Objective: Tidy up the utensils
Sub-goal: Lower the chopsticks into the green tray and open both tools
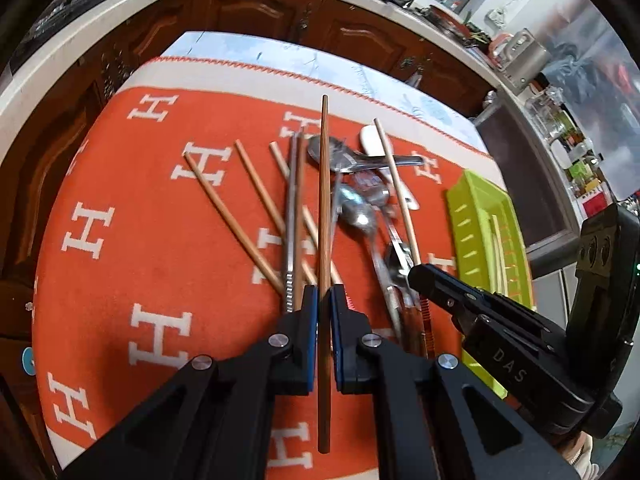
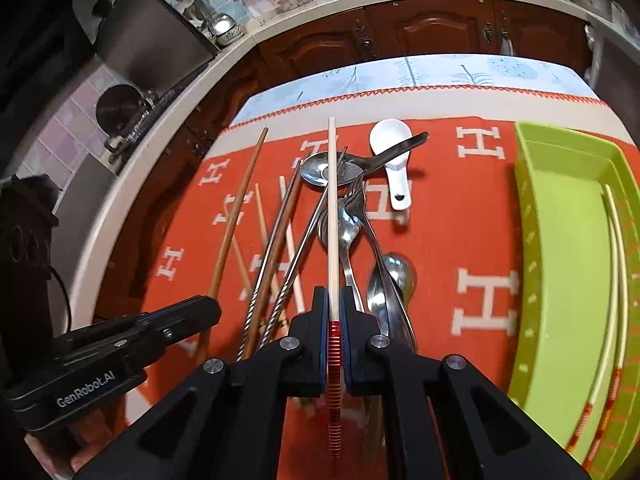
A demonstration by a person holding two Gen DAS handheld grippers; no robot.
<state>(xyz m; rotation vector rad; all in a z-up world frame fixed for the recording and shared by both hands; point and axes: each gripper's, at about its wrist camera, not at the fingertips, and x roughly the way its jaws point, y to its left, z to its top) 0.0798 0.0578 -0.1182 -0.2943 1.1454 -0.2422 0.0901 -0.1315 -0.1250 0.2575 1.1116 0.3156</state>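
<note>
My left gripper (image 1: 324,294) is shut on a dark brown wooden chopstick (image 1: 325,208), held above the orange cloth and pointing away. My right gripper (image 2: 332,296) is shut on a cream chopstick with a red ribbed handle (image 2: 332,216). It also shows at the right of the left wrist view (image 1: 416,276). Under both lies a pile of chopsticks (image 1: 256,200), metal spoons (image 2: 390,280), a fork (image 2: 354,196) and a white ceramic spoon (image 2: 394,160). A green tray (image 2: 568,240) at the right holds two cream chopsticks (image 2: 618,264).
The orange cloth with white H letters (image 1: 132,216) covers a small table. Dark wooden cabinets (image 2: 420,28) and a white counter edge (image 1: 120,4) run behind it. The left gripper's body shows at the left of the right wrist view (image 2: 120,344).
</note>
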